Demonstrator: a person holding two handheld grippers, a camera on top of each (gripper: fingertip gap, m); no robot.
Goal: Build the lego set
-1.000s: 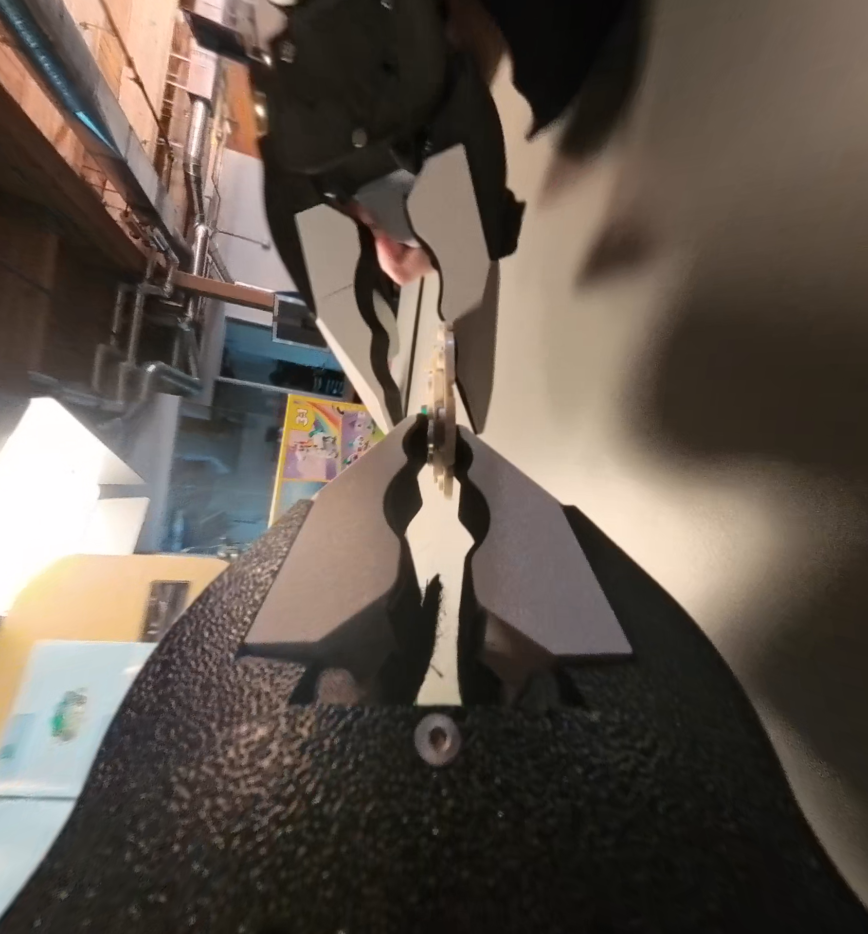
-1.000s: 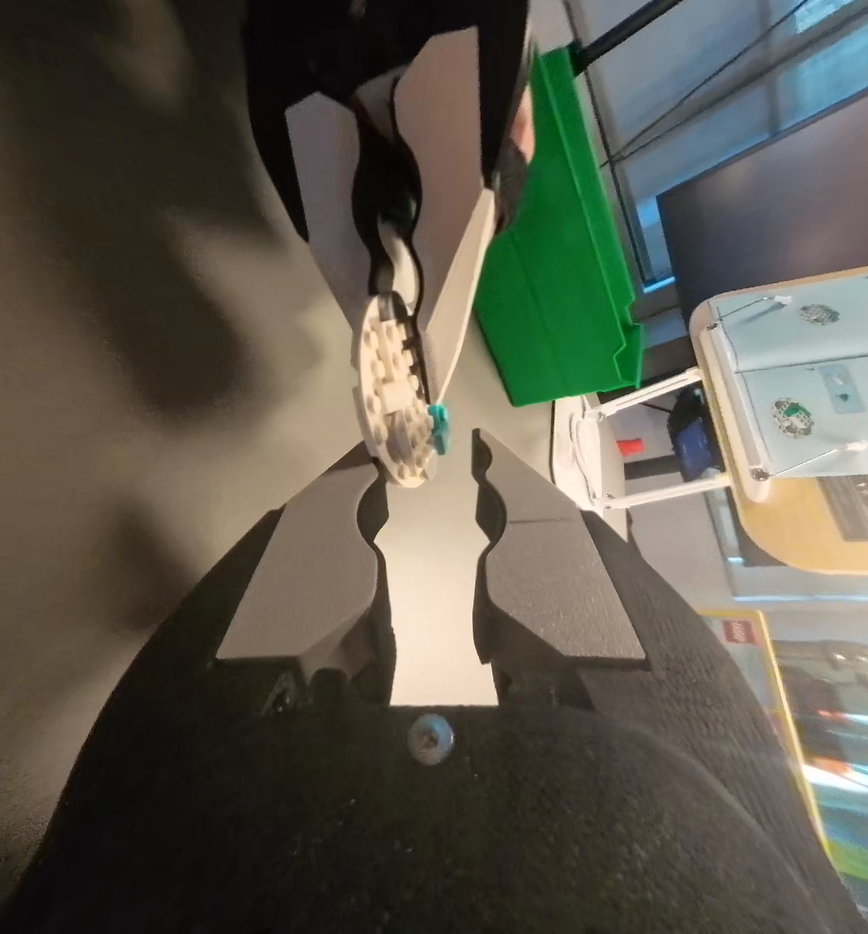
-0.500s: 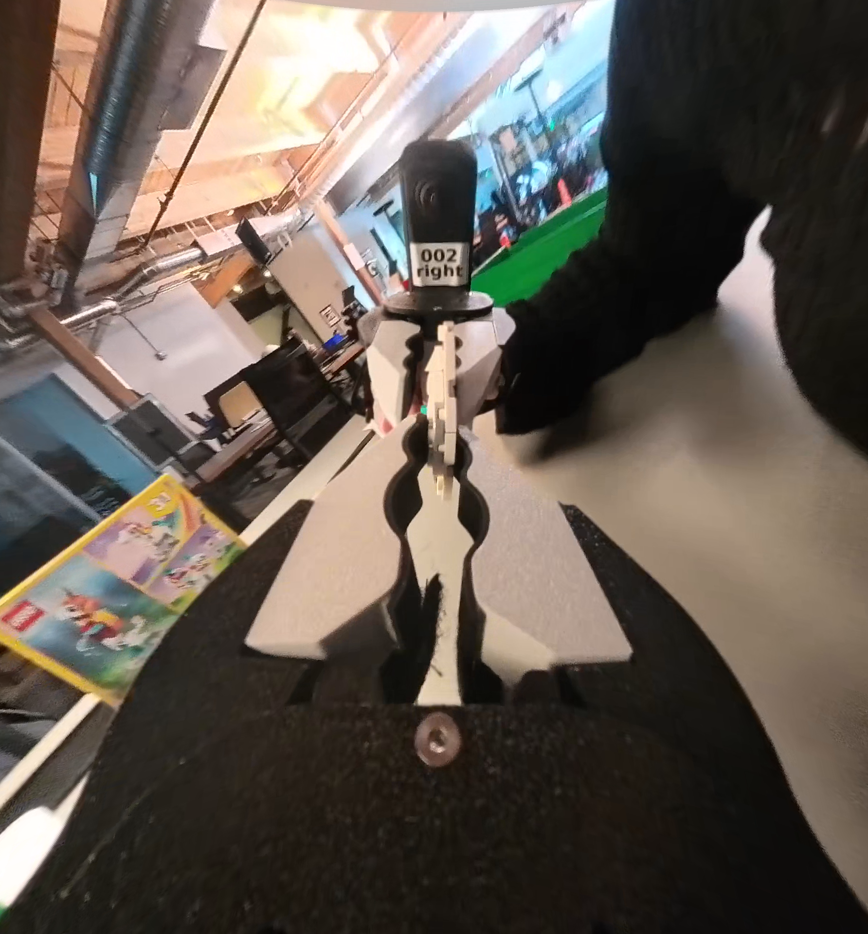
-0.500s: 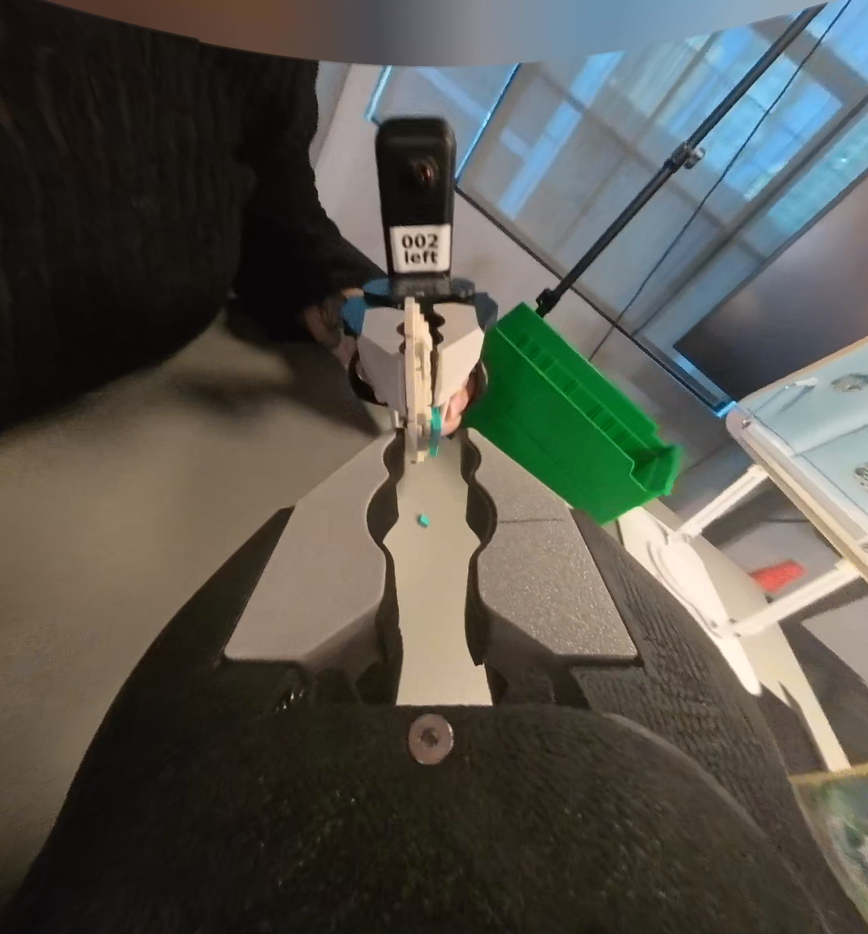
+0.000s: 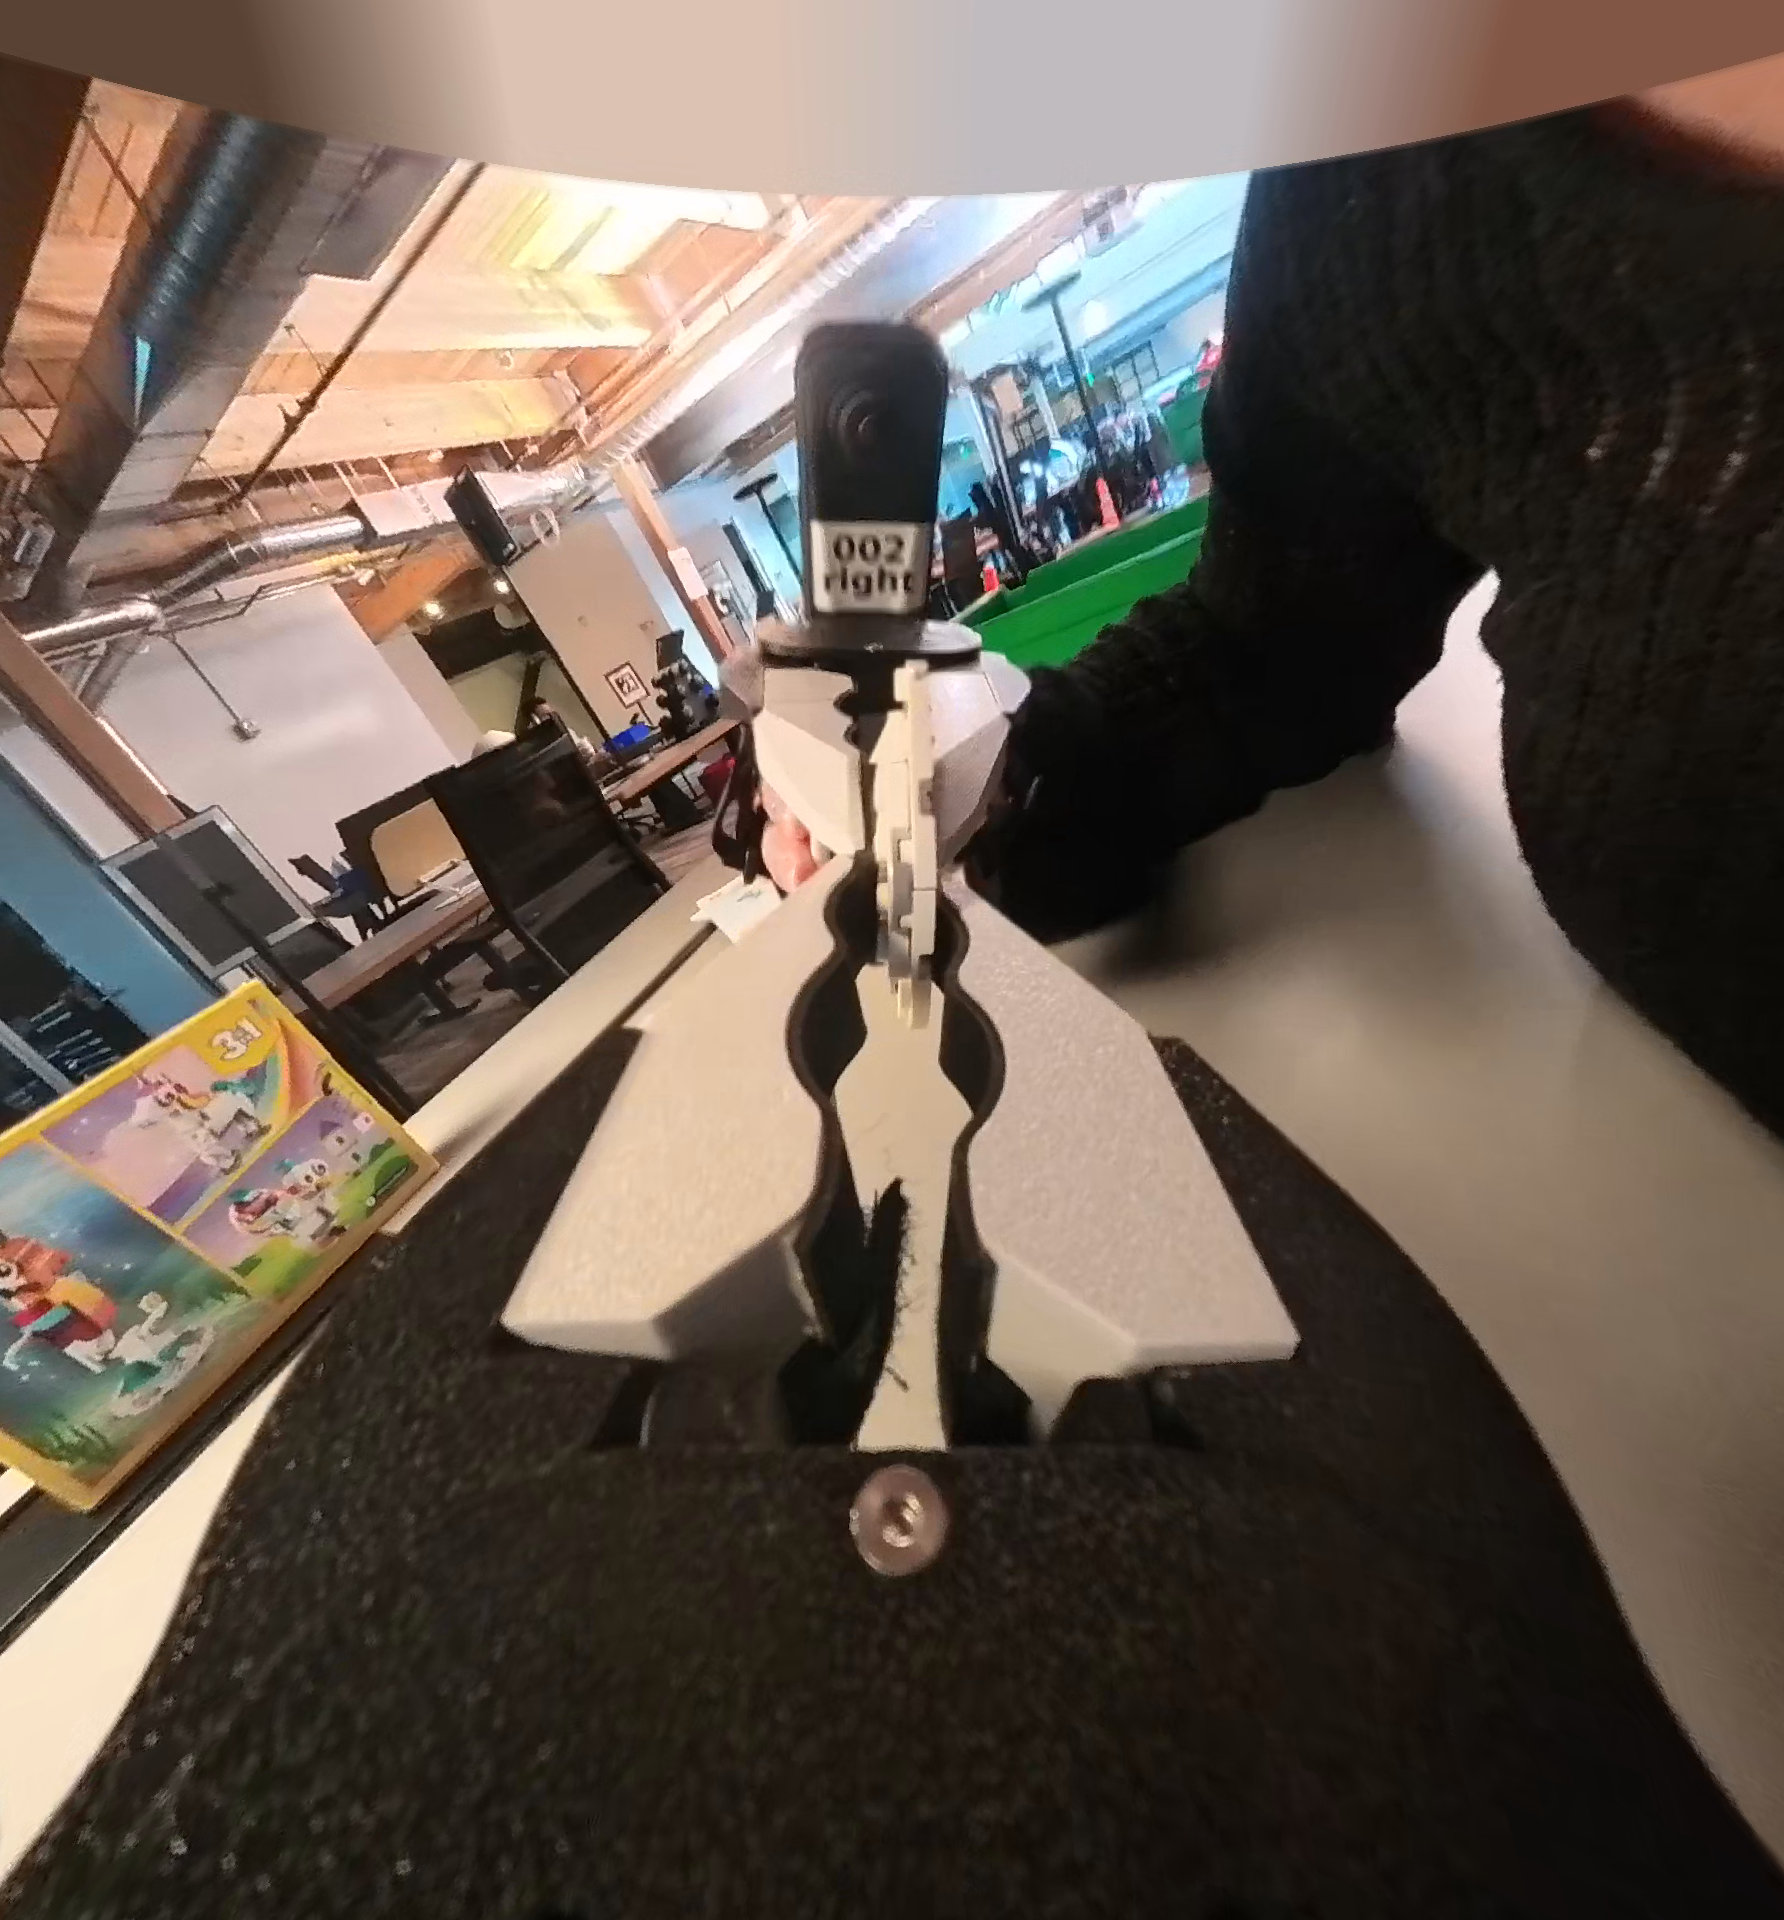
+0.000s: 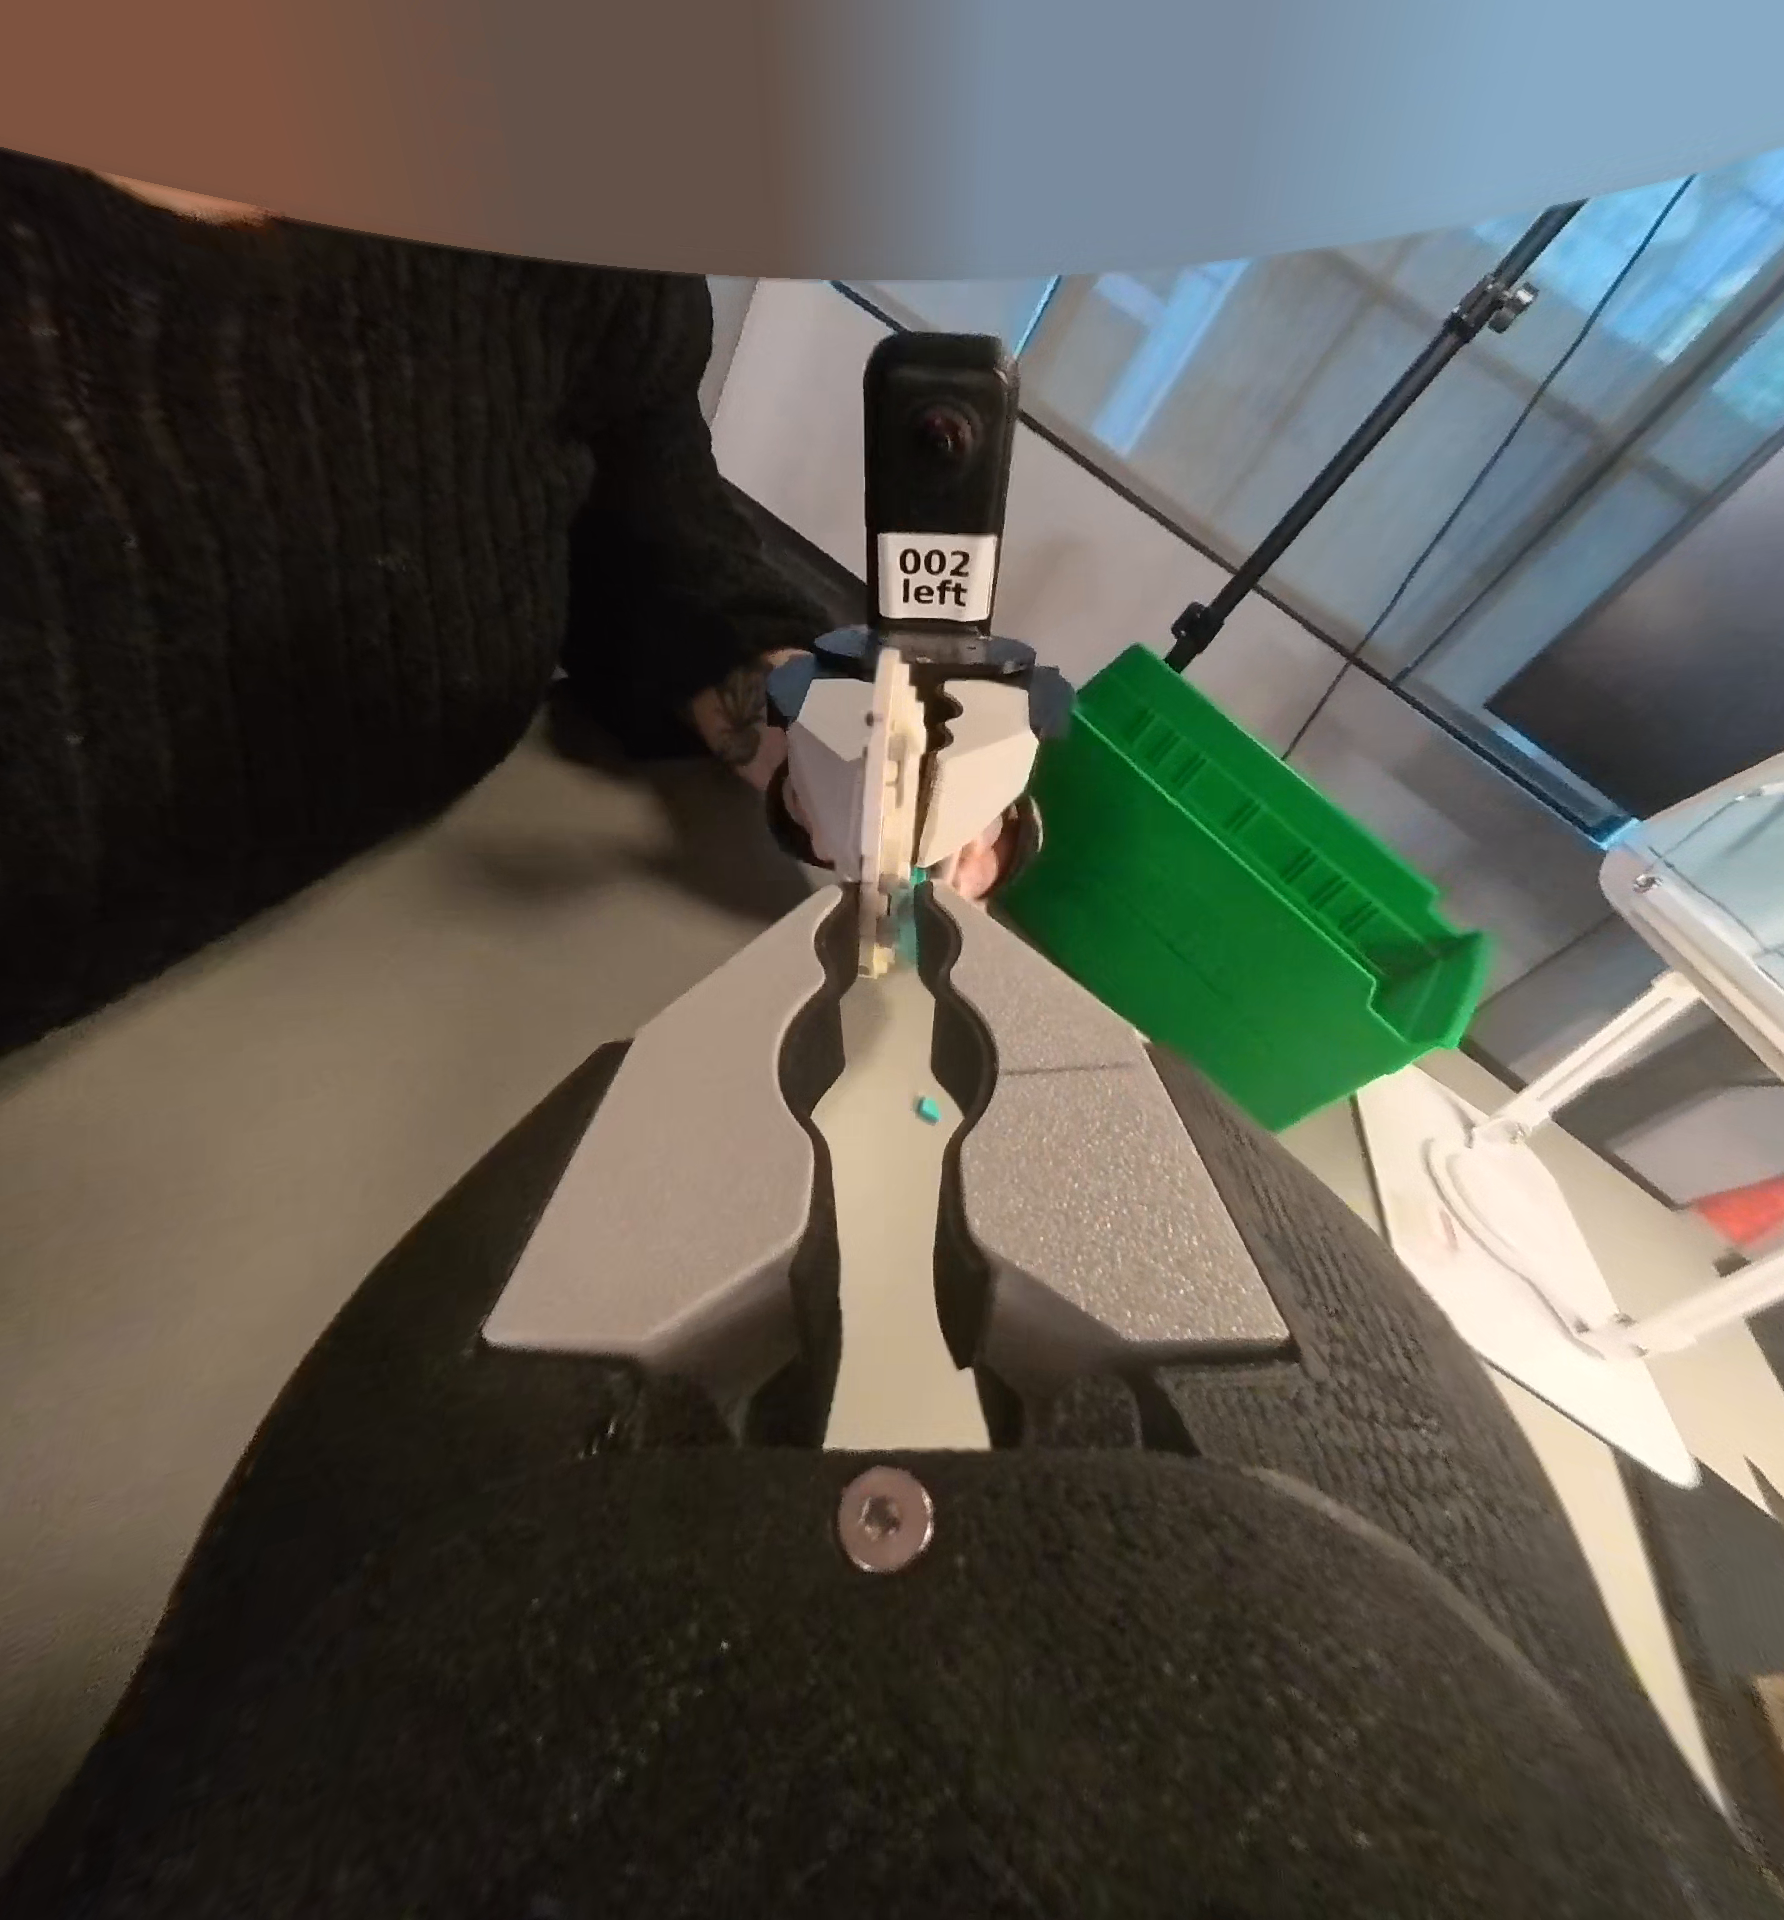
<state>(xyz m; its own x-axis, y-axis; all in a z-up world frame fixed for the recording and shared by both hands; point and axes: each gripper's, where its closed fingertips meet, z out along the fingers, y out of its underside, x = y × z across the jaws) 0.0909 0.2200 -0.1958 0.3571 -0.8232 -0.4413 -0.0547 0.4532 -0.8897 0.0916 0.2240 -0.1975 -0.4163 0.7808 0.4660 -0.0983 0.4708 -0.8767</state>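
Centre frame in the left wrist view, our left gripper (image 5: 893, 935) pinches the white lego assembly (image 5: 909, 894) edge-on, steadying it for joining.

Centre in the right wrist view, our right gripper (image 6: 893, 914) is closed on its teal piece (image 6: 907, 928), apparently pressing it on; a teal bit (image 6: 927, 1110) lies on the desk (image 6: 244, 1195).

lego box (image 5: 140, 1236) cut off left, plate (image 6: 883, 831) seen edge-on
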